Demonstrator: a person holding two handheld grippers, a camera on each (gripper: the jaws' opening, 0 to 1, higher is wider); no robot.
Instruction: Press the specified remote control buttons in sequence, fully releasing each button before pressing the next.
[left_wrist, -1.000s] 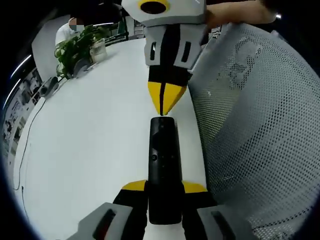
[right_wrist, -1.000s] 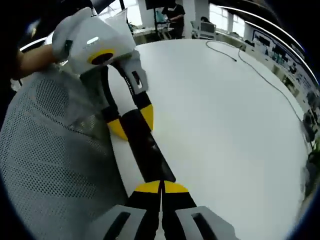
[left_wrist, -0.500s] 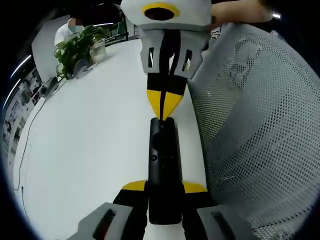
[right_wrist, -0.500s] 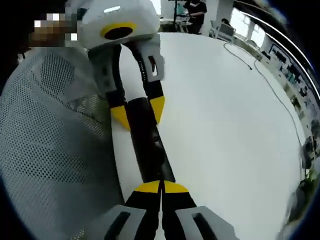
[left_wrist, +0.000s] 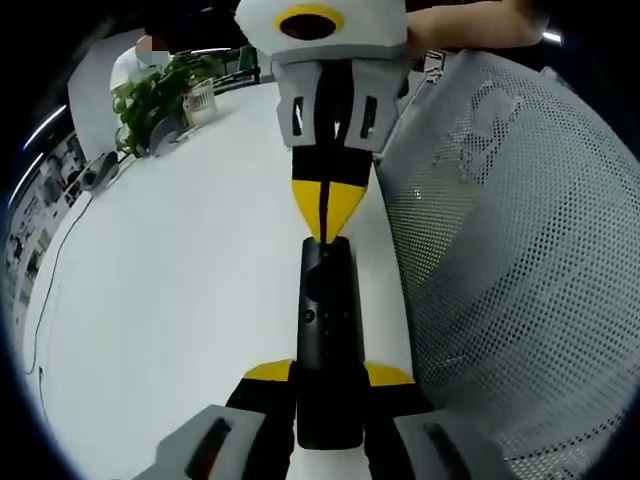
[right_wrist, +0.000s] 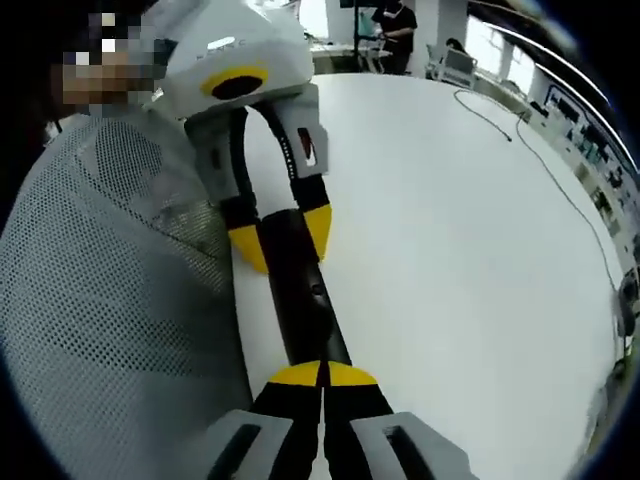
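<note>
the black remote control (left_wrist: 327, 330) is clamped by the left gripper (left_wrist: 327, 372) over the white counter (left_wrist: 170, 300). its far end is met by the right gripper (right_wrist: 323, 372), fingers (right_wrist: 352, 377) pressed together.

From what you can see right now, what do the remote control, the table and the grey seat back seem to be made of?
Remote control: likely matte black plastic, with only dull highlights on it. Table: smooth white top, probably laminate, evenly bright with a soft sheen. Chair back: grey mesh, likely woven synthetic fabric; a regular grid of small holes covers it.
</note>
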